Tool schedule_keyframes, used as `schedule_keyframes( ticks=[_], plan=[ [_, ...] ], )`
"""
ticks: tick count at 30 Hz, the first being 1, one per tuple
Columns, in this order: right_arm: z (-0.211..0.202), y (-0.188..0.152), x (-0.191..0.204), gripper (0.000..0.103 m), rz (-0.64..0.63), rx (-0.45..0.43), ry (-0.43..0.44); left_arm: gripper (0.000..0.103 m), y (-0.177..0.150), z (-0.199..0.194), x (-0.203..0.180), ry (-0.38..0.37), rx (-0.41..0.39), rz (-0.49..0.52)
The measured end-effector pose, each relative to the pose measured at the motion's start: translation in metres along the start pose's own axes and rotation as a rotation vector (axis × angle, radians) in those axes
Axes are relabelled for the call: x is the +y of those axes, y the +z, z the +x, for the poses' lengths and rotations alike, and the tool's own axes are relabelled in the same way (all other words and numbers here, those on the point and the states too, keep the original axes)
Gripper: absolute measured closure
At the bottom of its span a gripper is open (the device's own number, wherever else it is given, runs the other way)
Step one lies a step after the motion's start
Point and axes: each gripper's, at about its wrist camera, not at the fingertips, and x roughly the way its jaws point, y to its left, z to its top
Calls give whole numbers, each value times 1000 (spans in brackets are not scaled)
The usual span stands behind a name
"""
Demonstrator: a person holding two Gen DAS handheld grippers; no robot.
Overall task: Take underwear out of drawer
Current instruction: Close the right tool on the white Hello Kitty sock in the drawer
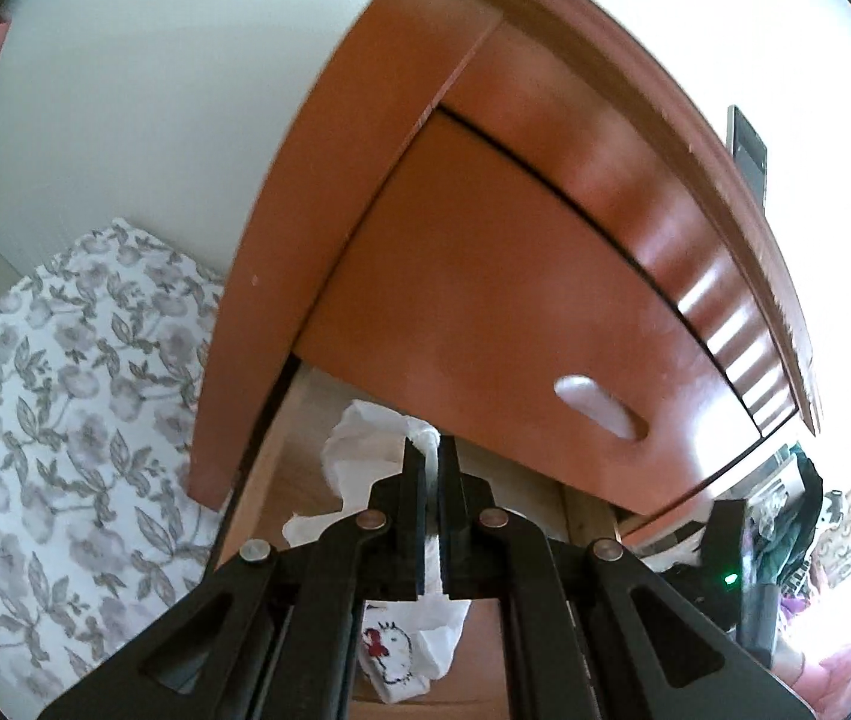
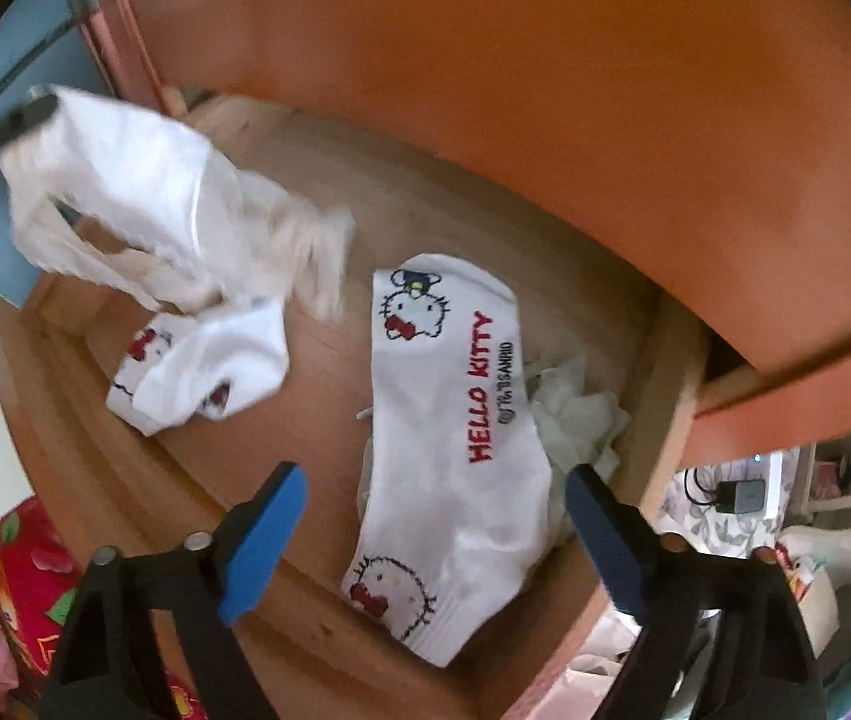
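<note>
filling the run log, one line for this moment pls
left hand-held gripper: shut on white underwear, lifted | right hand-held gripper: open over hello kitty sock | drawer: open

Both views close above drawer (image 2: 329, 480)

Black left gripper (image 1: 433, 450), right gripper (image 2: 434, 498) blue-padded (silver rivets)

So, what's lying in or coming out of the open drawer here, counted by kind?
White underwear, held up by the left gripper: 1
Hello Kitty socks: 2
Pale green garment: 1
Total: 4
</note>
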Motion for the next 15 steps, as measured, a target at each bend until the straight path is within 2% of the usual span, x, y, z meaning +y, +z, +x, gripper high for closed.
schedule_keyframes(
  ticks=[4,6,10,15],
  plan=[
    [14,5,10,24,-38,42,-10,100,-3,1,-6,0,-13,9],
    [20,7,14,31,-52,59,-14,100,-4,1,-8,0,-10,17],
    [31,11,23,36,-84,86,-50,100,-7,2,-7,-13,-6,13],
    [43,18,28,51,-91,115,-85,100,-10,3,-6,-13,-9,-8]
  ],
)
